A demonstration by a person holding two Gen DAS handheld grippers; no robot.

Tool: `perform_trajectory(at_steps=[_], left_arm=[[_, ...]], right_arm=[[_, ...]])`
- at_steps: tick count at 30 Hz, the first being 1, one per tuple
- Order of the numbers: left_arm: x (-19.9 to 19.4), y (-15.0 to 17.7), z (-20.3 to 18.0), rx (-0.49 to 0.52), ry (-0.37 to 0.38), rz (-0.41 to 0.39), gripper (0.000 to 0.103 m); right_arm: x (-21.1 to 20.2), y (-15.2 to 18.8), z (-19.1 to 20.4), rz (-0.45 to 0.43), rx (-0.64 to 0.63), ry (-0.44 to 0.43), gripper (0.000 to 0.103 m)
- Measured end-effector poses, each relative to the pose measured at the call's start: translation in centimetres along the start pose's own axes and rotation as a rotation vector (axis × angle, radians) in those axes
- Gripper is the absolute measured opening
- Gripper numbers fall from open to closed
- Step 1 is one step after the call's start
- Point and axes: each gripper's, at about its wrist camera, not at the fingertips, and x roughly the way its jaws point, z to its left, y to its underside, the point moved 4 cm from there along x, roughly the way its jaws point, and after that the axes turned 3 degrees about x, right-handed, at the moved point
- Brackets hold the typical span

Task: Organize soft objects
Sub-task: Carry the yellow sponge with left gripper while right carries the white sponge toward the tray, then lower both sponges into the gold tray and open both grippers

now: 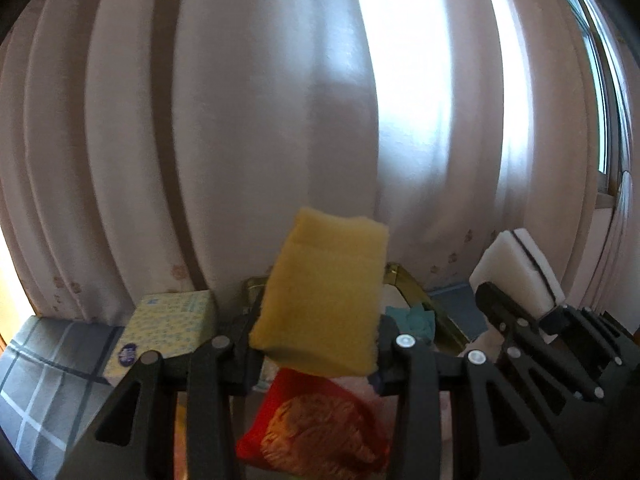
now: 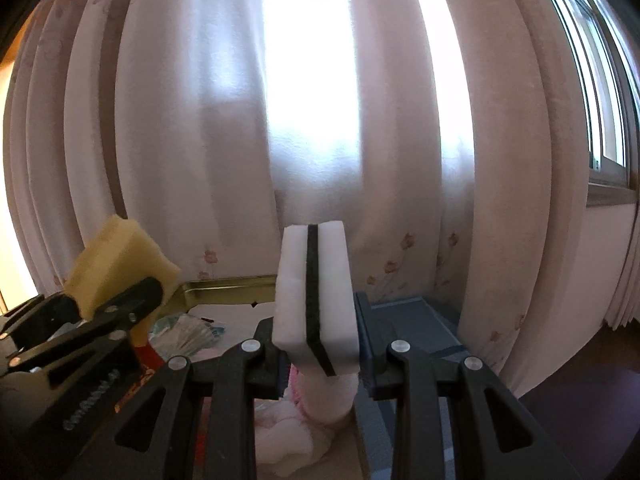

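- The left gripper (image 1: pixel 316 344) is clamped on a yellow rectangular foam sponge (image 1: pixel 324 292), held upright in the air.
- The right gripper (image 2: pixel 320 350) pinches a white foam sponge with a black middle stripe (image 2: pixel 316 296), also upright.
- A shallow gold metal tray (image 2: pixel 224 286) lies just ahead and below, between both grippers; the left looks nearer.
- In it: teal cloth (image 1: pixel 412 318), a red packet (image 1: pixel 316 428).

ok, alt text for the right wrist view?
The right gripper clamps an upright white sponge with a black middle layer before pale curtains; at left, the left gripper holds a yellow sponge over a gold tray.
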Motion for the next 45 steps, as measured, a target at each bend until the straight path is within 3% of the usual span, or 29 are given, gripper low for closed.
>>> perform_trajectory(at_steps=[6,10,16,26,31,40,45], left_arm=[[1.6,-0.6,-0.7,-0.027,0.035,0.047,0.039],[2.7,-1.0,-0.9,-0.023,0.014,0.077,0.039],[5.1,-0.9,-0.5,-0.072,0.053,0.215,0.039],[5.4,-1.0,0.6,-0.098,0.051,0.242,0.038],[6.5,0.3,1.1,-0.147,0.105,0.328,0.038],[6.2,0.5,0.6,-0.129,0.112,0.34,0.038],[7.2,0.8,0.7,-0.148,0.153,0.393,0.038]], right_arm=[[1.4,-1.2,-0.3,0.032,-0.056,0.009,0.03],[2.3,-1.9,-0.7,0.057,-0.067,0.011,0.03],[3.1,-2.7,-0.1,0.101,-0.073,-0.002,0.03],[6.7,-3.0,1.4,0.236,-0.105,-0.01,0.03],[8.6,-3.2,1.8,0.294,-0.132,0.005,0.03],[10.9,-2.8,2.1,0.395,-0.129,-0.001,0.03],[12.6,-2.4,2.2,0.463,-0.135,-0.006,0.03]])
